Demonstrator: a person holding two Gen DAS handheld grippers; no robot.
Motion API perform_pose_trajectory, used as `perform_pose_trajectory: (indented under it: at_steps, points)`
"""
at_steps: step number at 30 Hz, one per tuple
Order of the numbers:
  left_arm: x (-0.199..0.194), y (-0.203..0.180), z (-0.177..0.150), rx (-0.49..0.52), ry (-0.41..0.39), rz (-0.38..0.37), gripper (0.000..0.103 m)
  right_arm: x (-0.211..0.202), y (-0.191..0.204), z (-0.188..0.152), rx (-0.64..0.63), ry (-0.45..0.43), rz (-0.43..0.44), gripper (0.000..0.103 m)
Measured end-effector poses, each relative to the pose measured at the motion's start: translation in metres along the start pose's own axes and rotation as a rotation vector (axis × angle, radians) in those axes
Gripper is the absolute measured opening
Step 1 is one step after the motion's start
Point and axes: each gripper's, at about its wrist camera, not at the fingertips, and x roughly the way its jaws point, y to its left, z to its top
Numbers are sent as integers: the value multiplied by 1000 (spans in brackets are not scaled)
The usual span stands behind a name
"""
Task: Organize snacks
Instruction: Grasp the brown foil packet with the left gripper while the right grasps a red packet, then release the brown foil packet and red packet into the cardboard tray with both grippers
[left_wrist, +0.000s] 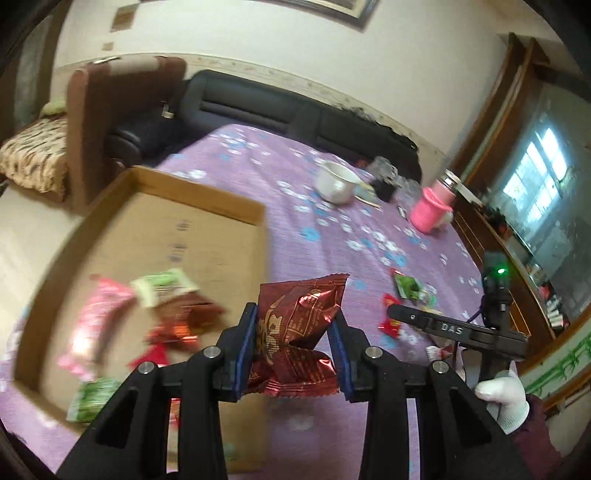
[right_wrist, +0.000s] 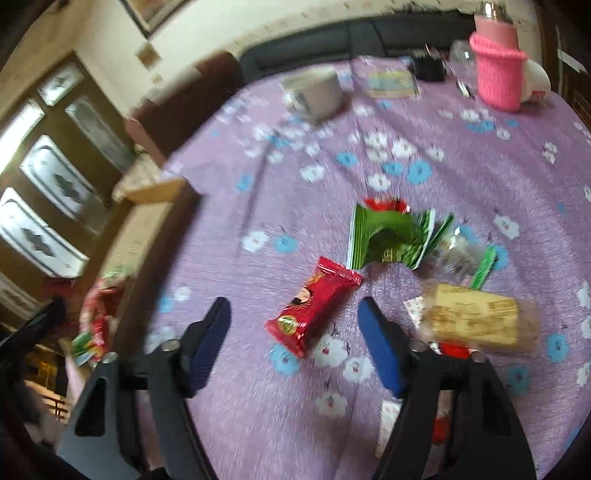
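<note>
Your left tool (left_wrist: 293, 343) clamps a maroon snack packet (left_wrist: 295, 317) beside the cardboard box (left_wrist: 207, 229); only the right view shows your right tool (right_wrist: 293, 325) open over the red bar (right_wrist: 314, 306) on the counter (right_wrist: 480, 177); box contents are blurred

A cardboard tray (left_wrist: 207, 206) is set on the tablecloth (right_wrist: 461, 192), with several snack packets (left_wrist: 162, 288) lying in it. To its right, loose packets (right_wrist: 391, 236) are scattered on the cloth. Behind them, a mug (left_wrist: 336, 182) and a sleeved bottle (right_wrist: 496, 70) are placed.
</note>
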Motion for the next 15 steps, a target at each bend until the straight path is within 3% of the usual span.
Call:
perform_pose_trajectory:
  at_steps: [2, 4, 6, 7, 15]
  points:
    - [-9, 16, 1, -18, -15, 23, 37, 8, 4, 0, -2, 8, -45, 62]
    - [-16, 30, 1, -36, -23, 39, 37, 14, 11, -3, -37, -3, -126, 51]
    - [-21, 43, 2, -56, -30, 51, 37, 15, 18, -6, -81, -23, -203, 25]
    - [-24, 49, 1, -64, -35, 56, 37, 15, 18, -7, -89, -33, -212, 22]
    - [-20, 82, -2, -127, -22, 63, 37, -16, 27, -15, -63, -75, -111, 21]
